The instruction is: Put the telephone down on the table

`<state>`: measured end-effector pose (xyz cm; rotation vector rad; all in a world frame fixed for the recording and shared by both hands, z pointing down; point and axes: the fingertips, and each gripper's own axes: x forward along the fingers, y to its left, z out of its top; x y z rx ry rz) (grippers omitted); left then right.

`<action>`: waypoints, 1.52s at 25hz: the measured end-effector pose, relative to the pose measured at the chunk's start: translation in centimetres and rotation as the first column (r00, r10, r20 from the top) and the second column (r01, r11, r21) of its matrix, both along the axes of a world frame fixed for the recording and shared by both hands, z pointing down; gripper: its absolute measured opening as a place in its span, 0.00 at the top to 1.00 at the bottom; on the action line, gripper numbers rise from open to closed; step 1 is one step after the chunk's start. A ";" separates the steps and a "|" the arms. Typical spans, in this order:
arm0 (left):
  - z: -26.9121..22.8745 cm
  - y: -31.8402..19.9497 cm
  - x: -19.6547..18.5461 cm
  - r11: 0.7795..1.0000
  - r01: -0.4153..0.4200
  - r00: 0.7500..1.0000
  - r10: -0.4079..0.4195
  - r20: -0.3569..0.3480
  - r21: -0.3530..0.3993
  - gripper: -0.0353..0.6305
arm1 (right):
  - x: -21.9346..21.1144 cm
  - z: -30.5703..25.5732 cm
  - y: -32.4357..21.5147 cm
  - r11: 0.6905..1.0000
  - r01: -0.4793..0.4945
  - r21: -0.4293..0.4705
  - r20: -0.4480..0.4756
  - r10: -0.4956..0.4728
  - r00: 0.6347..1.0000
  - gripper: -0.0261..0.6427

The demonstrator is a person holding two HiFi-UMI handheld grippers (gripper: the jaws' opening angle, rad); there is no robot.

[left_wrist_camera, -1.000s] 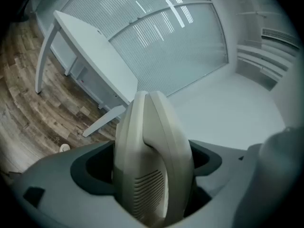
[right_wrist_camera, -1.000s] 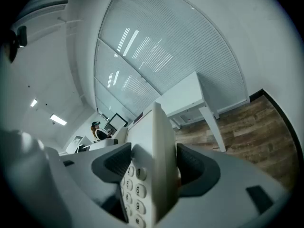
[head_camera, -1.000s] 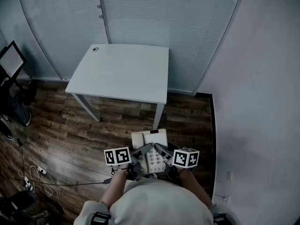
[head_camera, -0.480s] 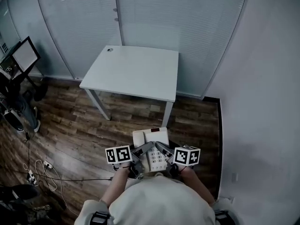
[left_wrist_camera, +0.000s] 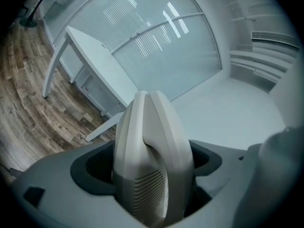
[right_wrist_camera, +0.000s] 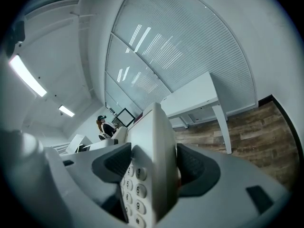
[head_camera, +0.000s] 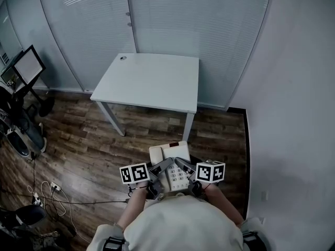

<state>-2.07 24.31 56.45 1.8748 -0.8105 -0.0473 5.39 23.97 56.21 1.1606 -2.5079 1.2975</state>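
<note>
A cream desk telephone [head_camera: 171, 164] with a keypad is held in the air close to my body, over the wooden floor. My left gripper [head_camera: 157, 172] is shut on its handset side [left_wrist_camera: 149, 160]. My right gripper [head_camera: 183, 171] is shut on its keypad side [right_wrist_camera: 149, 167]. The white table [head_camera: 152, 81] stands ahead by the blinds, its top bare apart from a small round cable hole [head_camera: 122, 58] at the far left corner. In the left gripper view the table [left_wrist_camera: 97, 61] is at the upper left; the right gripper view has the table [right_wrist_camera: 194, 96] at centre right.
Glass partitions with blinds [head_camera: 172, 20] run behind the table and a plain wall [head_camera: 293, 114] is on the right. A monitor on a stand [head_camera: 23, 69] and chair parts are at the left. Cables and a power strip [head_camera: 44, 192] lie on the wooden floor [head_camera: 89, 150].
The view has shifted so the table sits a little further right and lower than a second ago. The telephone stays clamped between both grippers in front of my body.
</note>
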 end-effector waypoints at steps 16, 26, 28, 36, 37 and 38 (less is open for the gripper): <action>0.3 0.8 1.8 1.000 0.011 1.000 -0.011 0.022 -0.005 0.30 | 1.8 0.6 0.7 1.000 0.009 -0.015 0.027 -0.009 1.000 0.49; 0.6 -0.1 2.4 1.000 0.005 0.999 -0.004 0.041 -0.015 0.30 | 2.4 1.0 -0.2 0.999 0.003 -0.032 0.048 -0.001 0.999 0.49; 0.7 -0.6 2.7 1.000 0.000 0.999 0.001 0.043 -0.018 0.30 | 2.6 1.2 -0.6 0.999 -0.002 -0.036 0.050 0.004 0.999 0.49; 1.1 -4.7 3.2 1.000 0.000 0.999 0.001 0.039 -0.024 0.30 | 3.2 1.5 -4.7 0.999 -0.002 -0.049 0.050 0.004 0.999 0.49; 1.1 -5.3 3.1 1.000 0.000 0.999 0.001 0.039 -0.023 0.30 | 3.1 1.5 -5.3 0.999 -0.001 -0.050 0.050 0.003 0.999 0.49; 1.1 -5.9 3.1 1.000 0.001 0.999 0.000 0.038 -0.022 0.30 | 3.1 1.5 -5.9 0.999 0.001 -0.050 0.049 0.002 0.999 0.49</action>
